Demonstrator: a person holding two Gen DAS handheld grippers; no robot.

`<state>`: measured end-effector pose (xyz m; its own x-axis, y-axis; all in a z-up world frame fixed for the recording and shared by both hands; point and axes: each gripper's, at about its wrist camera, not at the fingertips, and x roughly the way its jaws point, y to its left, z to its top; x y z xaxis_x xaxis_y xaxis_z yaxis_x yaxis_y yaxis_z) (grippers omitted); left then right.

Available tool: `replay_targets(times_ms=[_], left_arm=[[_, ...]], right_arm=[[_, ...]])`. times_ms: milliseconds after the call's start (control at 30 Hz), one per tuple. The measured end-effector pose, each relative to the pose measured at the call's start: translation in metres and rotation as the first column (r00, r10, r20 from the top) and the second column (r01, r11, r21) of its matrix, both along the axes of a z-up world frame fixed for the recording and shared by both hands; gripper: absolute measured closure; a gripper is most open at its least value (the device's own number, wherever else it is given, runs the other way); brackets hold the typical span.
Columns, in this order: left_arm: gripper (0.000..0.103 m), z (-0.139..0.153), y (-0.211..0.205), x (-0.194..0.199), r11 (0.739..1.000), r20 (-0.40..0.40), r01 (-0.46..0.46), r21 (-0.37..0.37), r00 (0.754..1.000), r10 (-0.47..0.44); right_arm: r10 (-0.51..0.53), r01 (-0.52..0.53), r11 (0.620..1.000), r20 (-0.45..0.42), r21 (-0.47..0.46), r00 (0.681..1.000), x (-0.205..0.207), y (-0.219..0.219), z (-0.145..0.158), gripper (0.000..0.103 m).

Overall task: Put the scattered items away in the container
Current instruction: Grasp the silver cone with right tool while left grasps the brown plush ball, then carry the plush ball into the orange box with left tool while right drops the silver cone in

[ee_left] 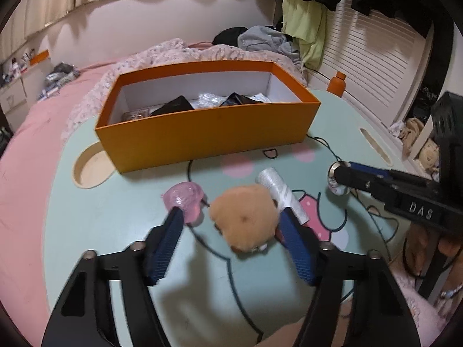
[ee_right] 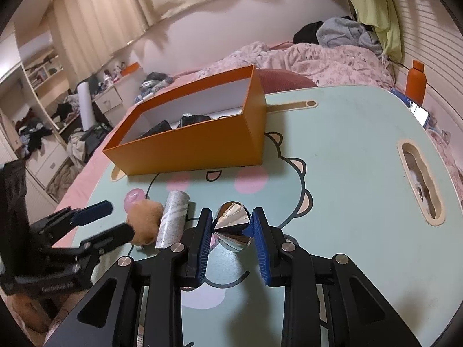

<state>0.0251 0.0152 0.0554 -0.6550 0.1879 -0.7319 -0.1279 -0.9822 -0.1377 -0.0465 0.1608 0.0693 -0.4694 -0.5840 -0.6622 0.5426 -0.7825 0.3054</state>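
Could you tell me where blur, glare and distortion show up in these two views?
Left wrist: the plush toy and the left gripper are motion-blurred, and the fisheye bends the orange box. Right wrist: sharper, with bright glare on the shiny silver object between the right gripper fingers.

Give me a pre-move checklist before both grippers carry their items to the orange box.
1. Right gripper shut on the shiny silver ornament: ok, both pads press its sides.
2. Left gripper gripping the brown plush toy: cannot tell, the toy sits between the fingers but pad contact is blurred.
3. Orange box open on top: ok, no lid on it.
4. Room inside the box: ok, dark bags lie low and white wall shows above them.
5. Neighbours clear of the plush: not ok, the pink translucent item and the silver roll lie right beside it.
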Motion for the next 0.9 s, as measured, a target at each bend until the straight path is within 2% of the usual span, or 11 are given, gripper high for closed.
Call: replay_targets(times_ms=[333, 367, 400, 500, 667, 767, 900], left_arm=[[0.045, -0.020, 0.009, -0.023, 0.998, 0.096, 0.046, 0.036, 0.994, -0.050], [0.049, -0.022, 0.009, -0.023, 0.998, 0.094, 0.050, 0.046, 0.994, -0.054], [0.055, -0.021, 0.008, -0.022, 0.997, 0.087, 0.052, 0.054, 0.995, -0.056], [0.056, -0.018, 0.004, -0.018, 0.995, 0.067, 0.048, 0.085, 0.996, -0.054], [0.056, 0.001, -0.005, 0.001, 0.993, -0.039, 0.023, 0.115, 0.999, -0.019], [0.056, 0.012, -0.010, 0.005, 0.989, -0.073, 0.016, 0.147, 0.997, -0.005], [0.056, 0.028, -0.015, 0.005, 0.991, -0.113, 0.005, 0.135, 0.994, 0.010]], right_arm=[[0.015, -0.015, 1.000, -0.001, 0.010, 1.000, 0.000, -0.003, -0.002, 0.075], [0.016, -0.016, 1.000, 0.000, 0.010, 1.000, 0.000, -0.003, -0.002, 0.075], [0.017, -0.017, 1.000, 0.001, 0.011, 1.000, 0.000, -0.004, -0.002, 0.075], [0.015, -0.015, 1.000, 0.001, 0.008, 1.000, 0.000, -0.003, -0.002, 0.075], [0.016, -0.016, 1.000, -0.006, 0.010, 1.000, -0.001, -0.004, -0.003, 0.075], [0.021, -0.021, 1.000, -0.018, 0.013, 1.000, 0.000, -0.005, -0.001, 0.075], [0.041, -0.040, 0.999, -0.057, 0.026, 0.998, 0.004, -0.010, 0.007, 0.075]])
